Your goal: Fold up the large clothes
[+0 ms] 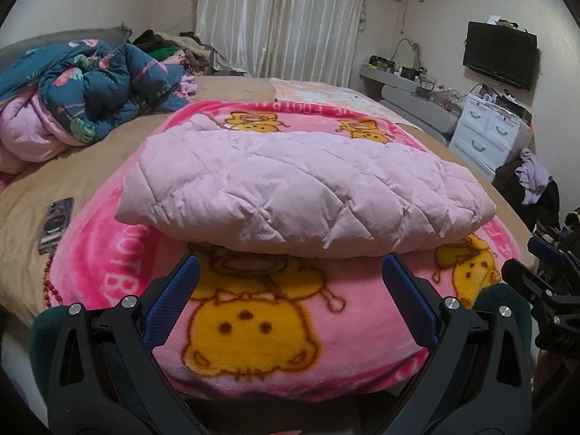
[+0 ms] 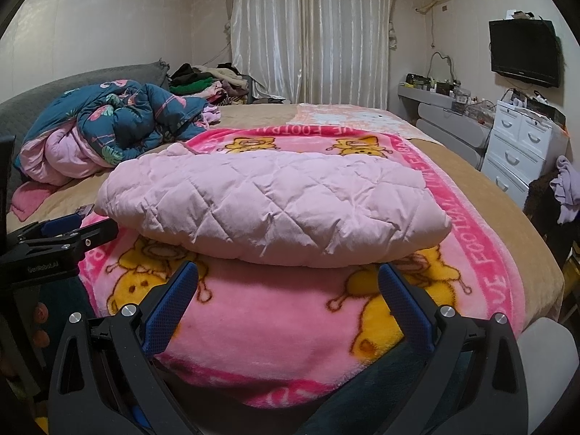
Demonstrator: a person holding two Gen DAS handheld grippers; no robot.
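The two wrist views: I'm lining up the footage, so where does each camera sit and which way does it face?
Left wrist: behind the open left gripper, facing the folded pink quilted coat on the bed; the right gripper shows at the right edge.
Right wrist: behind the open right gripper, same direction; the left gripper shows at left.
Shared: coat, cartoon blanket, curtains.

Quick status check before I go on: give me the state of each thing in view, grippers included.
Left gripper: open, empty, short of the garment.
Right gripper: open, empty, short of the garment.
Pink quilted garment: folded into a puffy bundle, lying on the blanket.
Pink cartoon blanket: spread flat on the bed.
Blue patterned quilt: crumpled in a heap.
TV: screen dark.
White drawers: shut.
Curtains: drawn.
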